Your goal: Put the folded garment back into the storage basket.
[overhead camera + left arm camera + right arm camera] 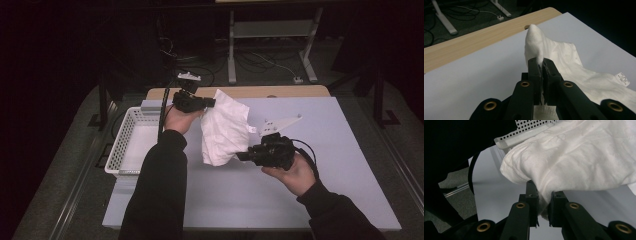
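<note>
A white cloth (224, 127) is held up over the table (310, 200), stretched between the two grippers. One end is pinched tight by the left gripper (212, 102), and the other end is pinched tight by the right gripper (241, 156). A basket (122, 140) is seen just beside the left gripper.

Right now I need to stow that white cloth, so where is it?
In the high view the white cloth hangs mid-table between left gripper and right gripper, right of the white basket.

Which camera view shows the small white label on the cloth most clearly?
The left gripper view: the small white label lies flat with faint print. In the high view the label is a tiny tab on the crumpled white cloth.
</note>
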A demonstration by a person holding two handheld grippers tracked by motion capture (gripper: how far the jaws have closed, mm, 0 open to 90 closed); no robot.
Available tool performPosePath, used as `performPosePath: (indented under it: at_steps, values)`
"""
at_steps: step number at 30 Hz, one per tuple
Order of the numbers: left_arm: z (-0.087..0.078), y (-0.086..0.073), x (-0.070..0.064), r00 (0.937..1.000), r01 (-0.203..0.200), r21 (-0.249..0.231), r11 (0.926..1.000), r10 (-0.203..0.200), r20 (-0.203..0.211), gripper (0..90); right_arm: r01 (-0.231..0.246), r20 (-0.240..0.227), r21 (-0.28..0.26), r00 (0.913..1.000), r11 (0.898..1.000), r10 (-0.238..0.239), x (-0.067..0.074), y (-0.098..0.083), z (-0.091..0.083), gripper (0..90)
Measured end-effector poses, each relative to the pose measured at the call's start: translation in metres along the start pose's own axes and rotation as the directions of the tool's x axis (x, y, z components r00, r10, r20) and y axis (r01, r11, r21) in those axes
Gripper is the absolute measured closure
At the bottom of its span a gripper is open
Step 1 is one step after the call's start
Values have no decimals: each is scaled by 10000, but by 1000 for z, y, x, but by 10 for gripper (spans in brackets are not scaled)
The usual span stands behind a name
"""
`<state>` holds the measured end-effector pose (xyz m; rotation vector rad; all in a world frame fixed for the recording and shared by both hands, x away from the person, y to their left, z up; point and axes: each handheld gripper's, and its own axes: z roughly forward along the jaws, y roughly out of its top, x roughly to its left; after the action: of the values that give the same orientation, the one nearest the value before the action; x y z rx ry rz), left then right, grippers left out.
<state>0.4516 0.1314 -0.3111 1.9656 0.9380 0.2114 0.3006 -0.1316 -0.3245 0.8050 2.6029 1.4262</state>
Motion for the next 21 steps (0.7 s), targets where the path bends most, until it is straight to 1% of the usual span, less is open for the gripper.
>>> performPosePath:
  at_steps: [2,4,5,7,10,12,13,14,17,21]
  values:
    - [-5,1,2,10000,-32,-46,10000,32,-68,853,22,-49,-18,10000,10000,-22,1,4,2,793]
    - [-8,1,3,9999,37,-114,9999,-38,-116,853,3,-144,-84,9999,10000,-4,2,7,4,793]
    - [-16,2,7,9997,15,-163,9999,-19,-232,853,21,-198,-133,9998,9999,-24,3,11,7,793]
    - [-21,2,9,9996,9,-209,9998,-15,-281,853,45,-259,-175,9997,9998,-49,4,14,9,793]
    - [-28,2,12,9993,82,-287,9996,-93,-368,853,60,-322,-210,9995,9998,-67,6,18,13,793]
    - [-30,2,13,9991,126,-362,9993,-141,-397,853,88,-334,-224,9994,9997,-95,6,20,14,793]
    - [-30,2,13,9991,126,-362,9993,-141,-397,853,88,-334,-224,9994,9997,-95,6,20,14,793]
    - [-37,2,16,9989,37,-329,9995,-52,-467,853,134,-385,-248,9992,9996,-143,8,24,17,793]
    - [-40,2,18,9986,80,-357,9993,-98,-512,854,196,-412,-238,9989,9995,-205,10,27,20,793]
    - [-49,2,22,9980,26,-327,9995,-47,-638,854,280,-474,-251,9984,9993,-292,12,33,24,793]
